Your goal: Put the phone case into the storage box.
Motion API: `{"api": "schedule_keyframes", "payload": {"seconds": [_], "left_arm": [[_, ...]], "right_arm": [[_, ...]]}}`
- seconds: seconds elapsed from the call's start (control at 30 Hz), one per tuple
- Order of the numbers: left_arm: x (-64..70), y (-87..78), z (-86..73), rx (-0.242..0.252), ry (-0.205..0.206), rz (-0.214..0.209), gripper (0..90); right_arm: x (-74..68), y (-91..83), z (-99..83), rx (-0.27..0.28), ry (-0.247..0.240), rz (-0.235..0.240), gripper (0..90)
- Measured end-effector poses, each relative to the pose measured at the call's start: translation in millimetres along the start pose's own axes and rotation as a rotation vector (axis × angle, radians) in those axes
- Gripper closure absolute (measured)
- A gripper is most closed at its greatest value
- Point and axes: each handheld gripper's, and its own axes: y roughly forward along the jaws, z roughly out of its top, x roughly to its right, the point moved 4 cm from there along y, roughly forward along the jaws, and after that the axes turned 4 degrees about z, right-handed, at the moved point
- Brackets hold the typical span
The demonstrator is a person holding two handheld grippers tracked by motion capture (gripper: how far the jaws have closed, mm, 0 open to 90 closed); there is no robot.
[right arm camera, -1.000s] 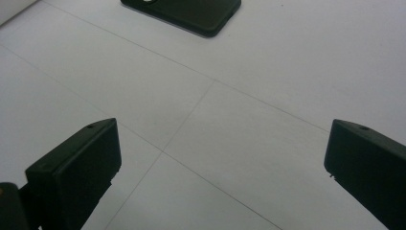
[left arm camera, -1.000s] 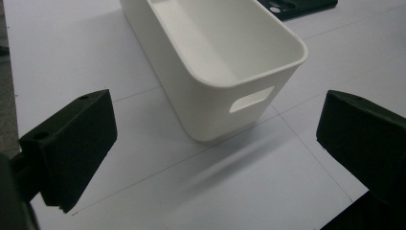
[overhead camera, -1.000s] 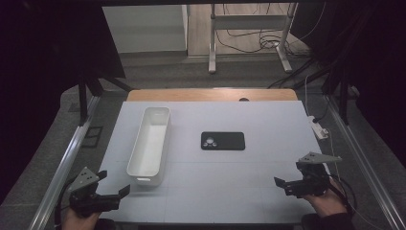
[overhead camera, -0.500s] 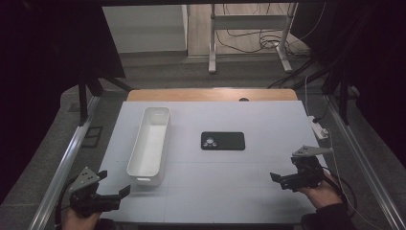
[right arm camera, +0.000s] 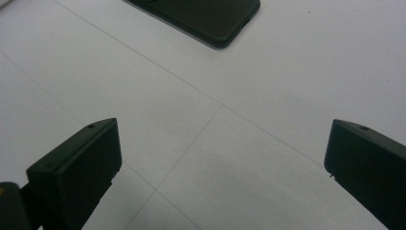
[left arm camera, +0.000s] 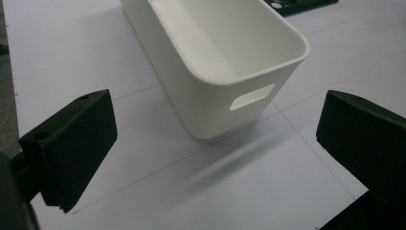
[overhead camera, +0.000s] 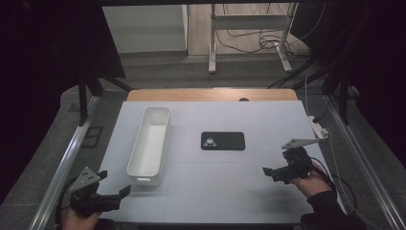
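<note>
Right claw [overhead camera: 277, 172] hanging spread wide, empty, aiming at the black phone [overhead camera: 222, 141] lying flat mid-table [overhead camera: 239, 191], well apart. Left claw [overhead camera: 112, 196] gaping near the white bin [overhead camera: 149, 143]. Risking jaws skidding off that thin slab, shoving it away.

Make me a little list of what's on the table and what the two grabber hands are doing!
Table: white top, wooden strip along the far edge
Bin: long white bin, left of middle, nothing inside, handle slot in its near end
Phone: black phone, lying flat, middle of the table, camera side up
Left gripper: near-left corner, fingers wide open, pointing at the bin's near end, holding nothing
Right gripper: near-right side, fingers wide open, pointing toward the phone, not touching it
</note>
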Motion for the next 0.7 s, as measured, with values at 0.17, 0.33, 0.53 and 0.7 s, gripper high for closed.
{"api": "schedule_keyframes", "payload": {"seconds": [0.17,0.33,0.53,0.7], "left_arm": [[0.1,0.1,0.0,0.000,0.001,-0.001,1.0],[-0.1,0.0,-0.1,0.001,-0.001,0.000,1.0],[-0.3,0.2,-0.1,0.001,-0.003,0.001,1.1],[-0.7,-0.1,-0.2,0.000,-0.005,-0.001,1.1]], "right_arm": [[-1.9,8.4,8.6,-0.009,-0.012,0.006,0.0],[-4.6,19.3,18.2,-0.020,-0.023,0.021,0.0],[-7.2,31.6,28.9,-0.047,-0.045,0.027,0.0],[-7.4,40.9,36.6,-0.053,-0.065,0.030,0.0]]}}
